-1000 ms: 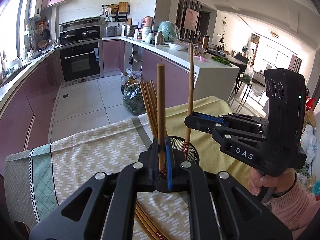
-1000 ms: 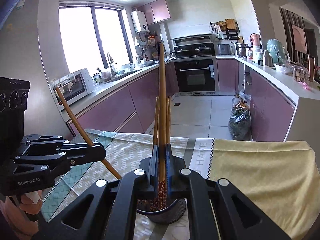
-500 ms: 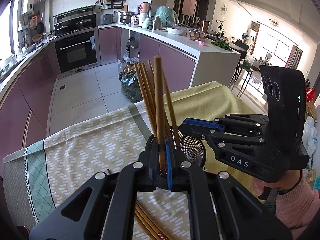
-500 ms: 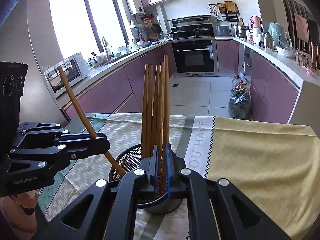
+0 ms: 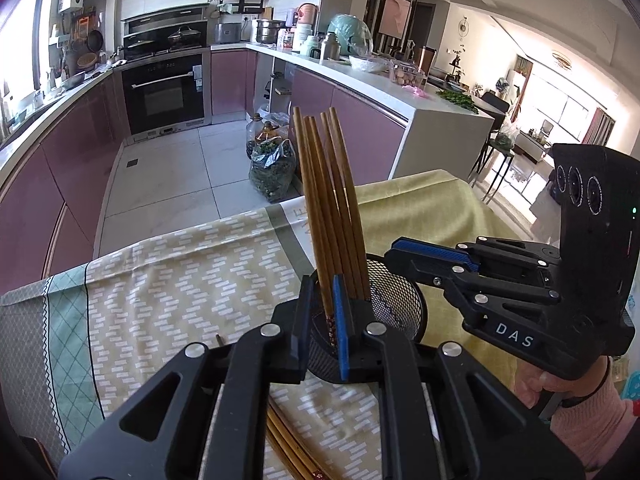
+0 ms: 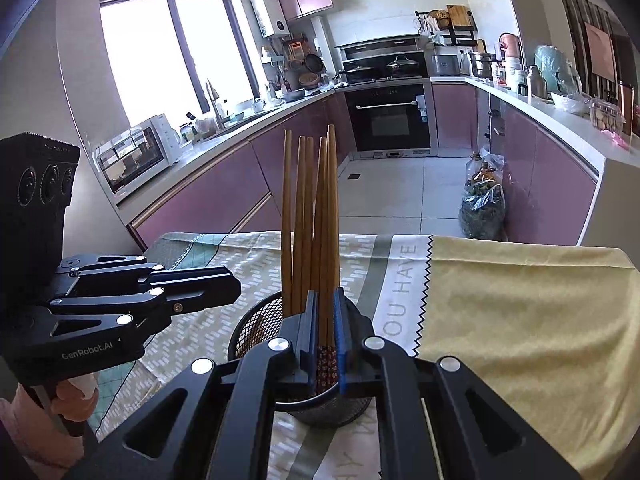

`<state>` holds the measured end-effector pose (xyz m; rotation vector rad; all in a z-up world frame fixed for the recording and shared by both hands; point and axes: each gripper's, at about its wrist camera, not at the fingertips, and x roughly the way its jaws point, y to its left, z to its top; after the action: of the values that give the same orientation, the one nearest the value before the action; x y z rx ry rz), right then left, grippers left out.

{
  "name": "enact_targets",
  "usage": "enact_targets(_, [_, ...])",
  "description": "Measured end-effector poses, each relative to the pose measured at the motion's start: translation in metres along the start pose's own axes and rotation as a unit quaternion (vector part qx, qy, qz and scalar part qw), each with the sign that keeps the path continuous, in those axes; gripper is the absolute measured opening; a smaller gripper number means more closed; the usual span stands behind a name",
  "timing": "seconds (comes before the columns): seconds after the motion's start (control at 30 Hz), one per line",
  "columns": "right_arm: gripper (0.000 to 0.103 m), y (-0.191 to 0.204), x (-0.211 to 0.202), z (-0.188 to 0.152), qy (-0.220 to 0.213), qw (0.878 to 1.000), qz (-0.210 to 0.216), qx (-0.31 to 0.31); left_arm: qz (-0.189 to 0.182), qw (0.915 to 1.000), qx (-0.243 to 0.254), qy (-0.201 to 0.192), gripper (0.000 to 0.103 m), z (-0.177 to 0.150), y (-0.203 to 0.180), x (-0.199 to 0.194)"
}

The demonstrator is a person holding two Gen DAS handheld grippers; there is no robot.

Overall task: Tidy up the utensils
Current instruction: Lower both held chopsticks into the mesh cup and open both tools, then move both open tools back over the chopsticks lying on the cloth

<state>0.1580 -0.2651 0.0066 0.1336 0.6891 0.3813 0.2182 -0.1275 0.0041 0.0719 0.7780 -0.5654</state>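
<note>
A black mesh cup (image 5: 394, 306) stands on the tablecloth and holds several wooden chopsticks (image 5: 332, 208), upright and fanned. It also shows in the right wrist view (image 6: 256, 328) with the chopsticks (image 6: 310, 220). My left gripper (image 5: 322, 320) is slightly open over the cup's near rim, with one chopstick loose between its fingers. My right gripper (image 6: 324, 344) is slightly open over the cup, with chopsticks standing between its fingers. More chopsticks (image 5: 288, 448) lie on the cloth under my left gripper.
The table wears a patterned cloth (image 5: 172, 280) with a yellow part (image 6: 520, 320) on the right. Its far edge drops to the kitchen floor. Purple cabinets, an oven (image 6: 390, 116) and a green bag (image 5: 272, 172) lie beyond.
Both grippers have lowered their chopsticks into the cup and eased open. The chopsticks now stand in the cup with the others. Both grippers have dropped closer to the cup.
</note>
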Motion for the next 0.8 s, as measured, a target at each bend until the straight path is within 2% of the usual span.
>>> enact_targets(0.07, [0.010, 0.002, -0.005, -0.002, -0.004, 1.000, 0.005, -0.002, 0.008, 0.9999, -0.005, -0.012, 0.019, -0.004, 0.002, -0.009])
enact_targets(0.23, [0.022, 0.015, -0.024, -0.009, -0.019, 0.999, 0.021, -0.024, 0.029, 0.9978, -0.013, -0.058, 0.034, -0.021, 0.010, -0.041])
enact_targets(0.27, [0.025, 0.017, -0.028, -0.012, -0.022, 0.999, 0.024, -0.028, 0.034, 0.9970, -0.015, -0.067, 0.040, -0.025, 0.012, -0.048])
enact_targets(0.3, [0.027, 0.020, -0.032, -0.014, -0.025, 0.999, 0.029, -0.031, 0.041, 0.9961, -0.021, -0.075, 0.052, -0.029, 0.015, -0.054])
enact_targets(0.37, [0.033, 0.024, -0.039, -0.020, -0.025, 0.998, 0.040, -0.036, 0.059, 0.9939, -0.029, -0.088, 0.062, -0.038, 0.020, -0.065])
enact_targets(0.4, [0.035, 0.027, -0.040, -0.023, -0.022, 0.998, 0.045, -0.040, 0.067, 0.9930, -0.028, -0.093, 0.063, -0.044, 0.022, -0.069])
enact_targets(0.5, [0.040, 0.036, -0.038, -0.036, -0.004, 0.997, 0.060, -0.047, 0.088, 0.9908, -0.034, -0.098, 0.078, -0.061, 0.029, -0.076])
enact_targets(0.63, [0.042, 0.048, -0.022, -0.057, 0.037, 0.995, 0.073, -0.050, 0.123, 0.9875, -0.035, -0.093, 0.087, -0.087, 0.035, -0.077])
enact_targets(0.73, [0.042, 0.057, -0.007, -0.074, 0.068, 0.993, 0.077, -0.051, 0.149, 0.9858, -0.028, -0.072, 0.087, -0.107, 0.039, -0.070])
enact_targets(0.8, [0.042, 0.061, 0.001, -0.083, 0.085, 0.992, 0.079, -0.049, 0.149, 0.9867, -0.033, -0.054, 0.087, -0.118, 0.044, -0.065])
